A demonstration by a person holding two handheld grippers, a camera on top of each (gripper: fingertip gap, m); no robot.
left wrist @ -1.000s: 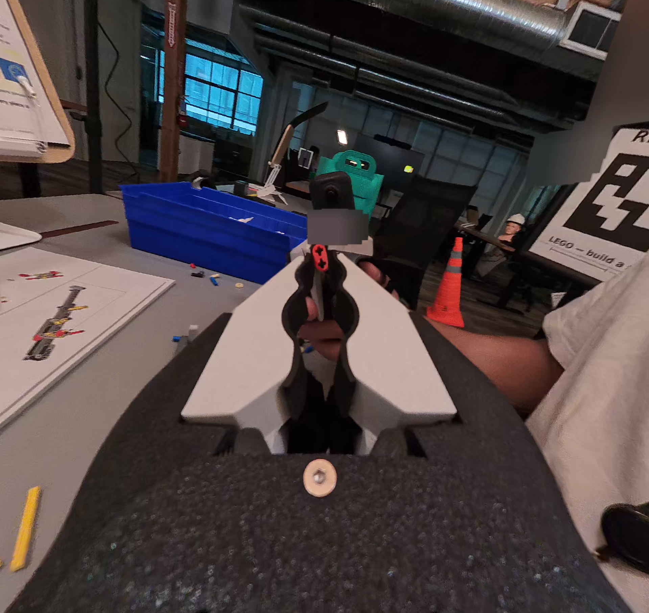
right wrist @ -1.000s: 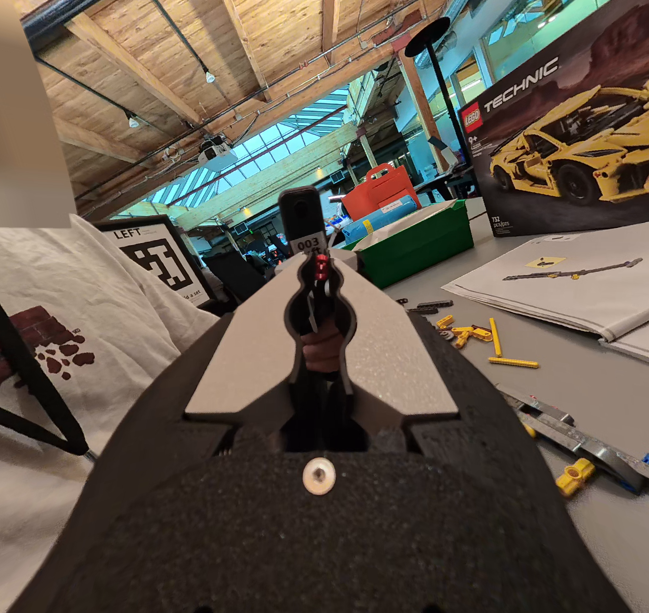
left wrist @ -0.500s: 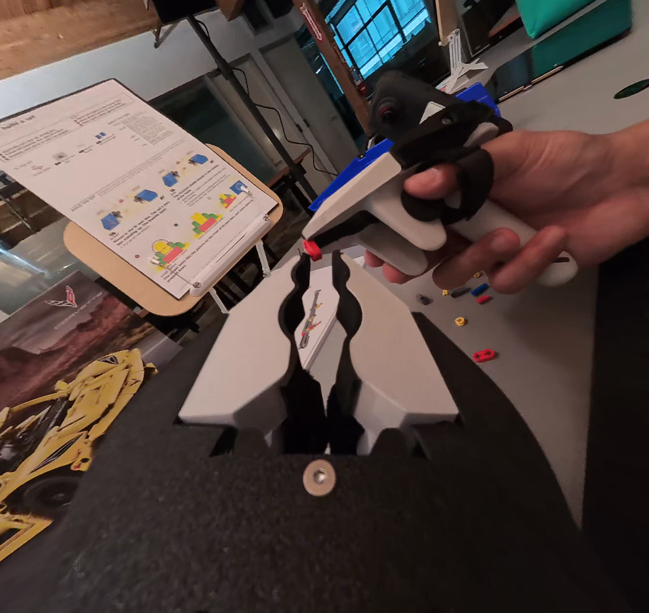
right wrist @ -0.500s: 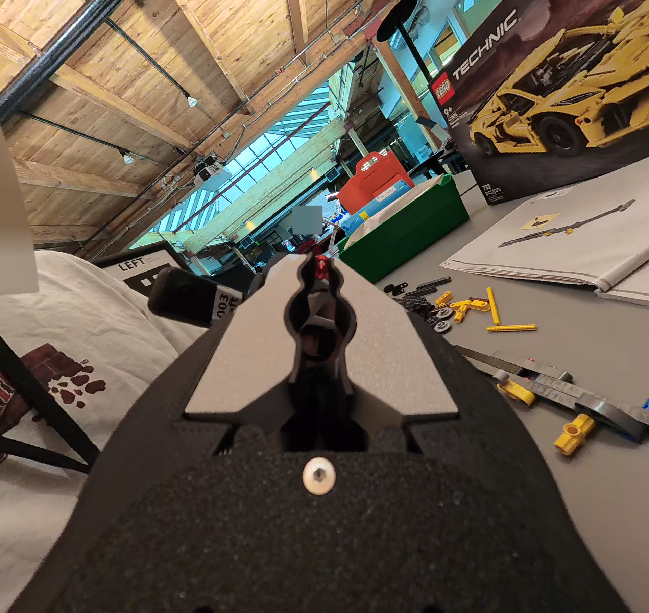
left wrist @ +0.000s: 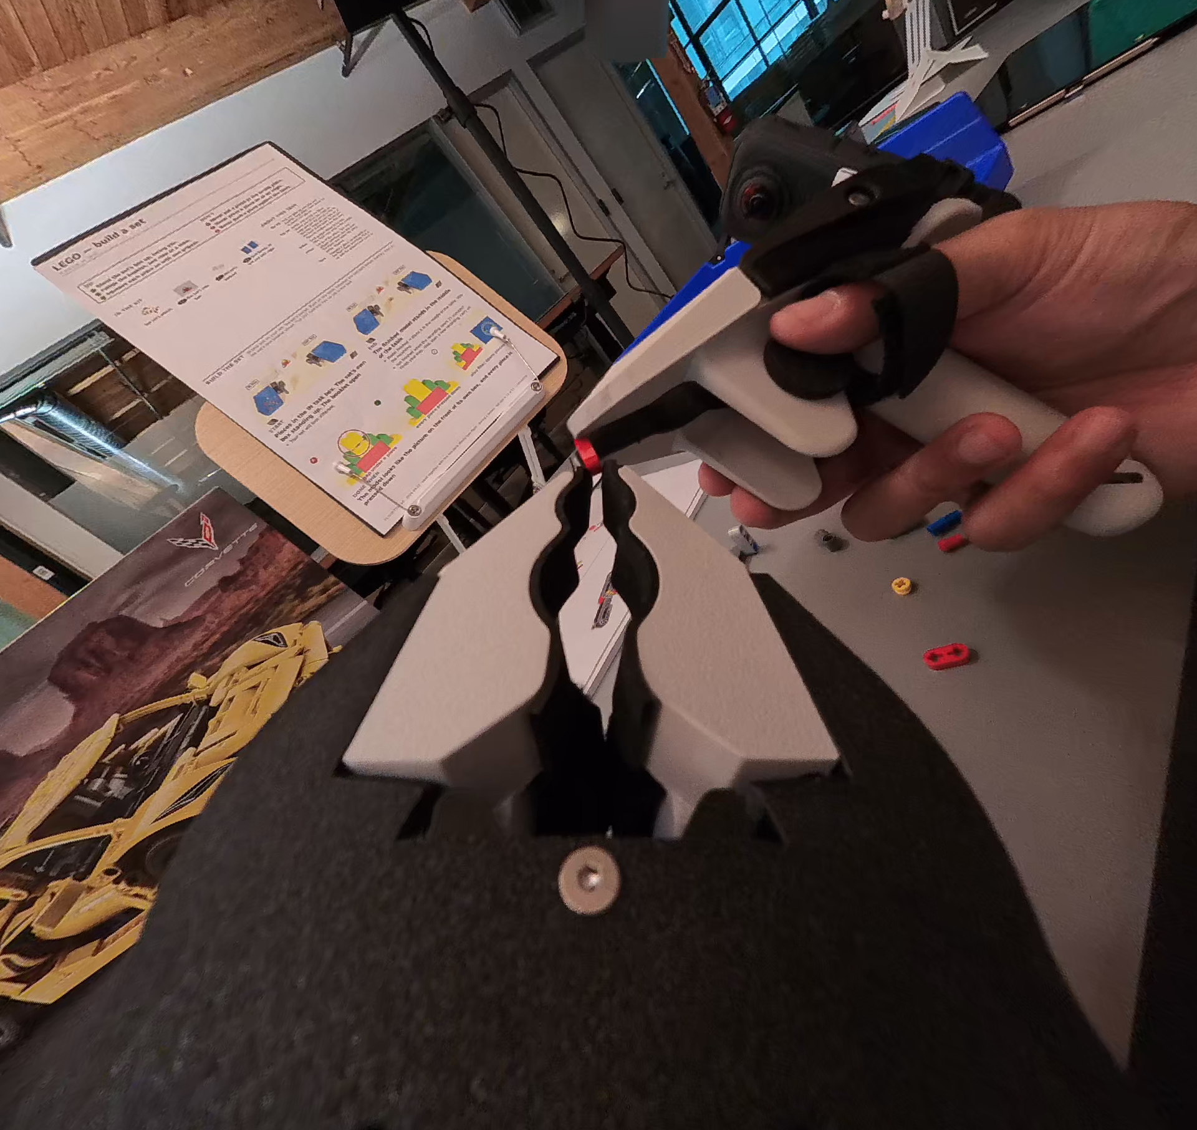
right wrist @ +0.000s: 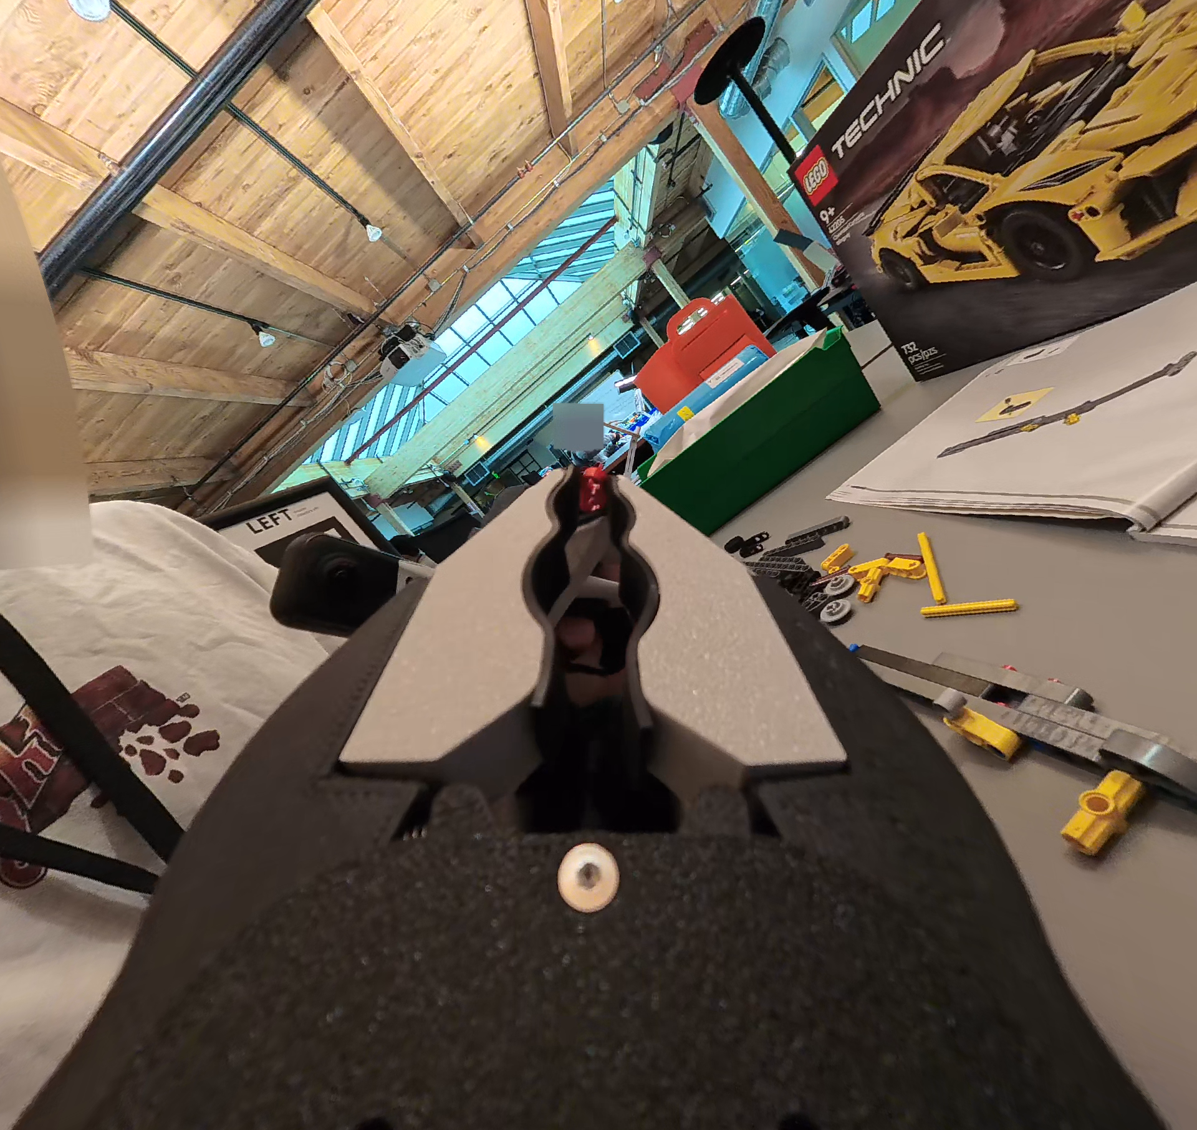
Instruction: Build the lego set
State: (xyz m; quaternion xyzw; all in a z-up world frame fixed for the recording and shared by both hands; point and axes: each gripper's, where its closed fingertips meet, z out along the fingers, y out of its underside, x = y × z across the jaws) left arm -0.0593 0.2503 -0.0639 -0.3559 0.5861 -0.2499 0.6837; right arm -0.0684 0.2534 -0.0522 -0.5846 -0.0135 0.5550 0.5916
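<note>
Lego set parts lie scattered on a grey table (right wrist: 1101, 904), and the biggest item is the set's box (right wrist: 1010, 179), printed with a yellow car and standing at the far right edge in the right wrist view. Just in front of it lies an open instruction booklet (right wrist: 1036, 451), and to its left sits a green bin (right wrist: 764, 438) with an orange case behind it. Nearer, a long grey assembly (right wrist: 1036, 717) with yellow connectors lies on the right, a loose yellow connector (right wrist: 1101, 811) close beside it. Farther off, a heap of black, grey and yellow pieces (right wrist: 855, 571) includes two yellow axles.

In the left wrist view a clipboard (left wrist: 304, 354) with a printed sheet stands to the left, a blue bin (left wrist: 952, 134) is at the far right, and a flat red two-hole piece (left wrist: 947, 656) lies alone on the table.

The right gripper (right wrist: 591, 491), held in a person's hand (left wrist: 1036, 373), is closed on a small red piece (right wrist: 591, 490) at its tips. The left gripper (left wrist: 591, 484) has its jaws narrowly apart and empty, its tips just below that red piece and blocking the view of the booklet behind.
</note>
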